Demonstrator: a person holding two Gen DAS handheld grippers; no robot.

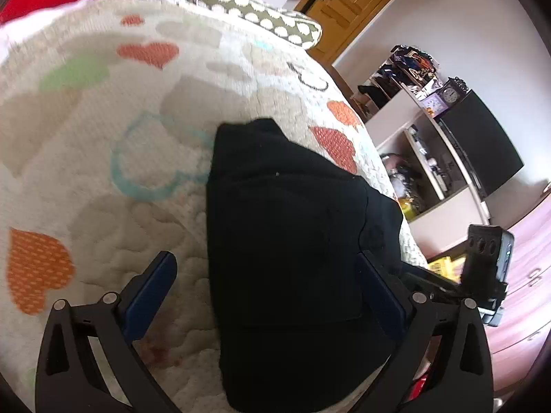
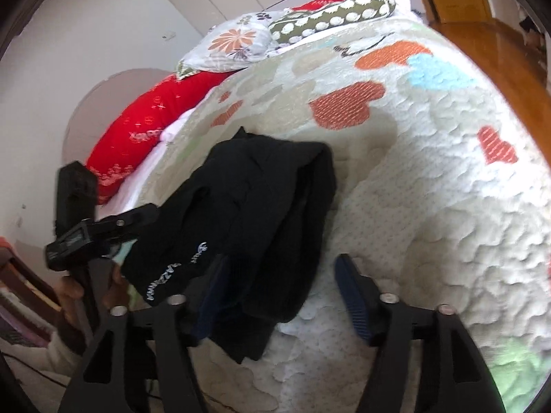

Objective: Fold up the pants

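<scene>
We see the black pants (image 1: 289, 241) folded into a bundle at lower centre of the frame on the heart-patterned quilt (image 1: 103, 172). Our left gripper (image 1: 265, 292) and right gripper (image 2: 279, 285) both stand spread wide, grasping nothing.

- Left tongs (image 1: 267, 287) spread wide across the bottom of the left wrist view, blue pads at lower left and lower right.
- Right tongs (image 2: 280, 290) likewise parted in the lower half of the right wrist view, one blue pad left of centre, the other right.
- Left tongs seen again at the left edge of the right wrist view, gripped by a hand (image 2: 74, 296) at lower left.
</scene>
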